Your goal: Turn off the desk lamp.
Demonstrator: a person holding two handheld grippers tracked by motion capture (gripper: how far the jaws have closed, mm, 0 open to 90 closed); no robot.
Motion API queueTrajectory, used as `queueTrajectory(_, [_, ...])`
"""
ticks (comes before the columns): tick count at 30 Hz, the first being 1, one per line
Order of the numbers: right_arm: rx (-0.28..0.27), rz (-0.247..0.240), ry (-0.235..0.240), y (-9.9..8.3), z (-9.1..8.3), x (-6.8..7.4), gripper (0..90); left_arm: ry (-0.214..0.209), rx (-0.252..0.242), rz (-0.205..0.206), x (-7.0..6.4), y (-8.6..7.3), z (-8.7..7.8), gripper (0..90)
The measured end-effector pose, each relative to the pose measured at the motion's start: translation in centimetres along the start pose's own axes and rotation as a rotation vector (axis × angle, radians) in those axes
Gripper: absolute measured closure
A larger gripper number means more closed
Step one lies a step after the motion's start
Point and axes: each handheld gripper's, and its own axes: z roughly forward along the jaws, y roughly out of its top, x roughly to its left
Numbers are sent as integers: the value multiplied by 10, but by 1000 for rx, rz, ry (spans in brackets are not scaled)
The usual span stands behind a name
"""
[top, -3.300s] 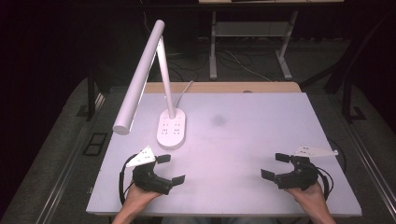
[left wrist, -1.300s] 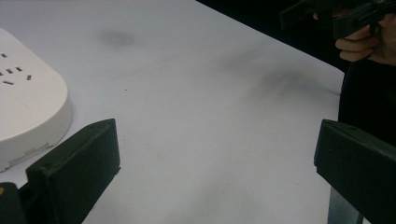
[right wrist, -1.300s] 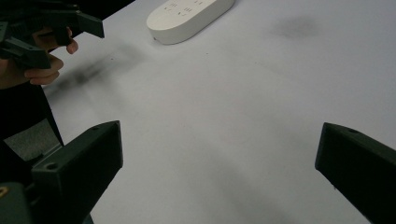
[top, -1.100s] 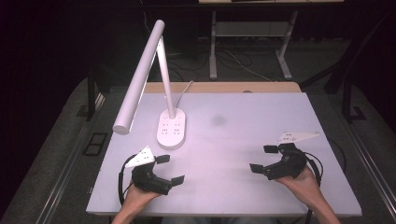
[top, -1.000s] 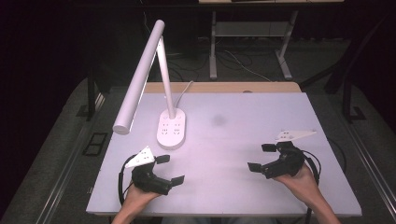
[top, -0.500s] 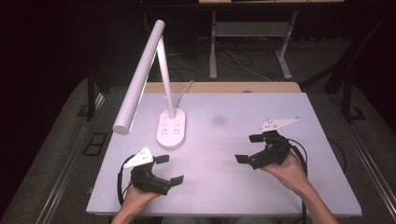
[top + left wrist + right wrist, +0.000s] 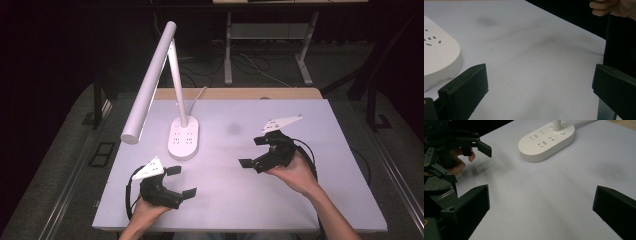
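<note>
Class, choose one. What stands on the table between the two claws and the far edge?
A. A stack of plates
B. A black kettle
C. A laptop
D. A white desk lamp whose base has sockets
D: the white desk lamp stands on the table, sockets showing on its base.

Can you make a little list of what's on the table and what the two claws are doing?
table: white top
lamp: white desk lamp, base with sockets, far left part of table
left claw: open, holding nothing, near front edge
right claw: open, holding nothing, pointing toward the lamp
mark: faint dark smudge right of lamp base
</note>
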Motion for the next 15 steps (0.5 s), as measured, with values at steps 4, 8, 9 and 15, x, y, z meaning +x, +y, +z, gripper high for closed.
queueTrajectory(4, [6,-14,3,9,6,0,8,0,-1,2,0,0,0,0])
queueTrajectory(8, [19,-25,7,18,14,0,8,1,-2,2,0,0,-1,0])
queueTrajectory(9, [23,-25,9,20,16,1,8,0,-3,2,0,0,-1,0])
queueTrajectory(15, [38,-40,13,31,30,-1,9,-2,-1,2,0,0,-1,0])
